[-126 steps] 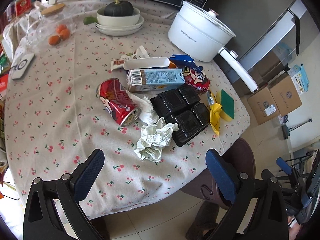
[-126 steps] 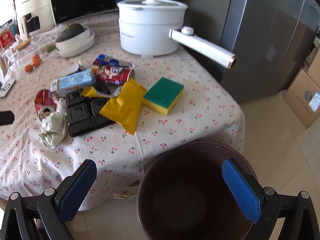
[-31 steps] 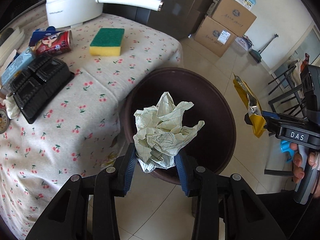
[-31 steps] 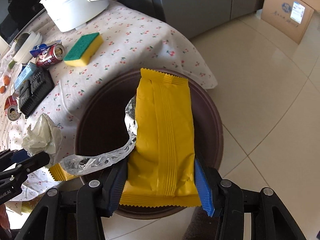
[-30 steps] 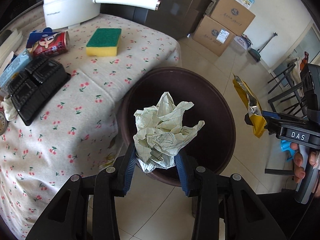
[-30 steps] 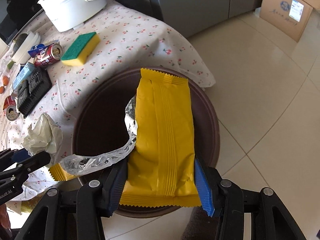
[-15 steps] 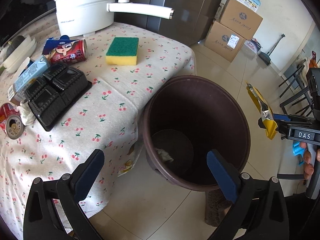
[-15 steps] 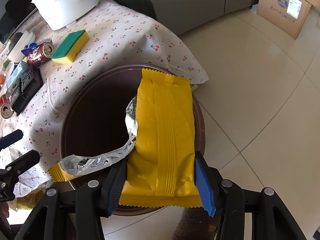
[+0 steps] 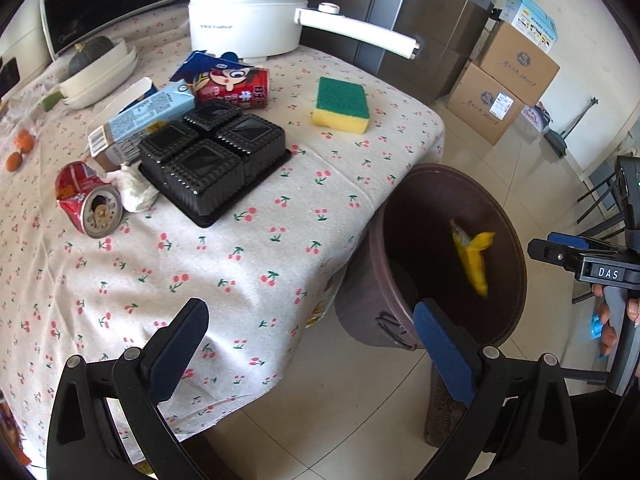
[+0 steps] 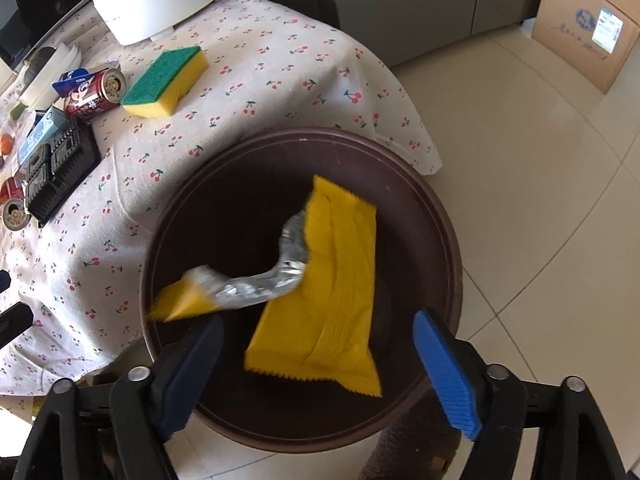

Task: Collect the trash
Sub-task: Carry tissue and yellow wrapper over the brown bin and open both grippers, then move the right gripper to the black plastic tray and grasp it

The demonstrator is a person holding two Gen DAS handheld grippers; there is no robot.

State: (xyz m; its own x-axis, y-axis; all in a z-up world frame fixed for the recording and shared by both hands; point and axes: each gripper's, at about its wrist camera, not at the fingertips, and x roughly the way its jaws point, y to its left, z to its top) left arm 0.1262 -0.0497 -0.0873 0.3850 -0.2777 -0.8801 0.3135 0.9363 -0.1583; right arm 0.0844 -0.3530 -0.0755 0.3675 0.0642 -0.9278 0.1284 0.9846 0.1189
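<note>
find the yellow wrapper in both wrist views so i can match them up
Left wrist: the yellow wrapper shows small at right of centre, inside the brown bin.
Right wrist: the wrapper fills the lower centre, blurred, over the bin's mouth, between the open fingers of the right gripper.
Shared landmark: the green and yellow sponge on the cherry tablecloth.

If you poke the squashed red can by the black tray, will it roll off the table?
Probably not far. The can lies on its side, but its body is crushed and dented, so it would likely wobble and stop. It looks empty through its open end, so it is probably light and may skid on the tablecloth instead.
</note>
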